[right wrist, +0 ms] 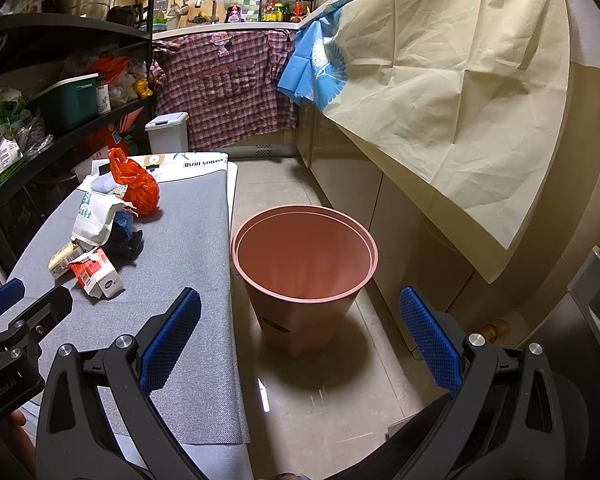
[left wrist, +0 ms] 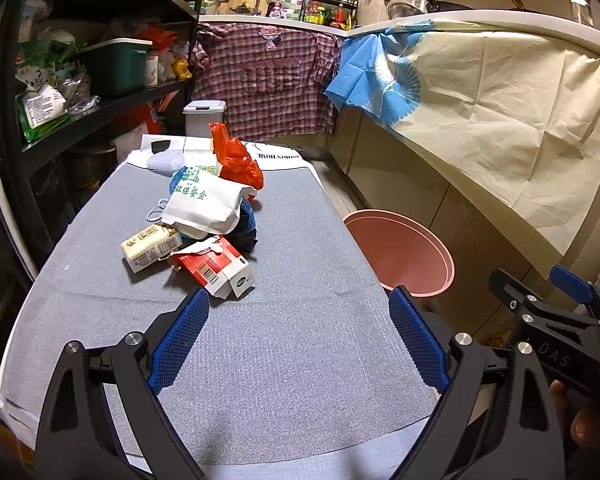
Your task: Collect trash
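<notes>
So the trash is all heaped mid-table on the grey mat (left wrist: 292,344) — a red-and-white carton (left wrist: 216,266) at the front with its top torn open, a yellowish carton (left wrist: 150,247) just beside it on the left, a white paper bag (left wrist: 206,204) leaning over a dark blue crumpled bag (left wrist: 246,226), and an orange plastic bag (left wrist: 236,160) at the back. The pink bin (right wrist: 304,264) stands on the floor right against the table's right edge, and looks empty.

Both tools are spread wide and holding nothing: the left gripper (left wrist: 298,340) hovers over the mat short of the pile, the right gripper (right wrist: 300,344) sits roughly above the bin.

My guess on handling: everything here looks light. The cartons seem empty, so they'll probably crush if pinched hard — I'd take the red one across its narrow sides near the intact end, not by the ripped flap. The plastic bags are soft and slippery; grab a bunched fold or the knotted top. The paper bag will likely just crumple, so pinch its folded edge.
</notes>
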{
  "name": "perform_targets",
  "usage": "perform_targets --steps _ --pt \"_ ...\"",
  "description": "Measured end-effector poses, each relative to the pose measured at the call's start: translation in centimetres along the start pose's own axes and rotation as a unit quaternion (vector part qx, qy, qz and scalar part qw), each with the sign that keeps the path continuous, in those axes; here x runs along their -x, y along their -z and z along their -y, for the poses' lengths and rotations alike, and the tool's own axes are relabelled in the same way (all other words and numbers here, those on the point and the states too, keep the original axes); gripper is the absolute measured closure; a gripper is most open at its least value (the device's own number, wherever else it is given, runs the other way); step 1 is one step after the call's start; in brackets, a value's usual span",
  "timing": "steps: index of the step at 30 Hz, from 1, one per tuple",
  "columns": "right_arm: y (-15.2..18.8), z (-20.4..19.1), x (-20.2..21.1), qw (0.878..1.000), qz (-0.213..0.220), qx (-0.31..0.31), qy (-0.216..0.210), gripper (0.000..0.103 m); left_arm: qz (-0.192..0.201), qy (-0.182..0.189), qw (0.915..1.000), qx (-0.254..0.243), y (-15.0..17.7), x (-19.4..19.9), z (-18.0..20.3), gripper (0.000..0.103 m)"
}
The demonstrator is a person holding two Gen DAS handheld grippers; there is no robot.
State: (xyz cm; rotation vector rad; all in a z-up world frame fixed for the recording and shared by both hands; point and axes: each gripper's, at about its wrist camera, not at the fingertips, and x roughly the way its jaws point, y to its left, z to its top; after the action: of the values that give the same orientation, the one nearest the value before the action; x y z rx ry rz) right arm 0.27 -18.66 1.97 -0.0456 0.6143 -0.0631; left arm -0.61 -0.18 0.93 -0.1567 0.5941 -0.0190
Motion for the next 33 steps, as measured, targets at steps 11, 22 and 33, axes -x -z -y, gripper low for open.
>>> perform_targets --steps 11,22,33 --pt "0.0 0.0 0.0 1.000 0.000 0.000 0.000 0.006 0.001 0.001 1.0000 -0.001 0.0 0.0 0.0 0.015" --pt "-0.2 0.1 0.1 1.000 0.004 -0.001 -0.003 0.006 -0.007 0.003 1.0000 -0.001 0.3 0.2 0.0 0.024" --pt "-1.4 -1.2 0.0 0.998 0.034 -0.012 -0.055 0.028 0.007 -0.019 0.9997 0.015 -0.2 -0.1 -2.1 0.047"
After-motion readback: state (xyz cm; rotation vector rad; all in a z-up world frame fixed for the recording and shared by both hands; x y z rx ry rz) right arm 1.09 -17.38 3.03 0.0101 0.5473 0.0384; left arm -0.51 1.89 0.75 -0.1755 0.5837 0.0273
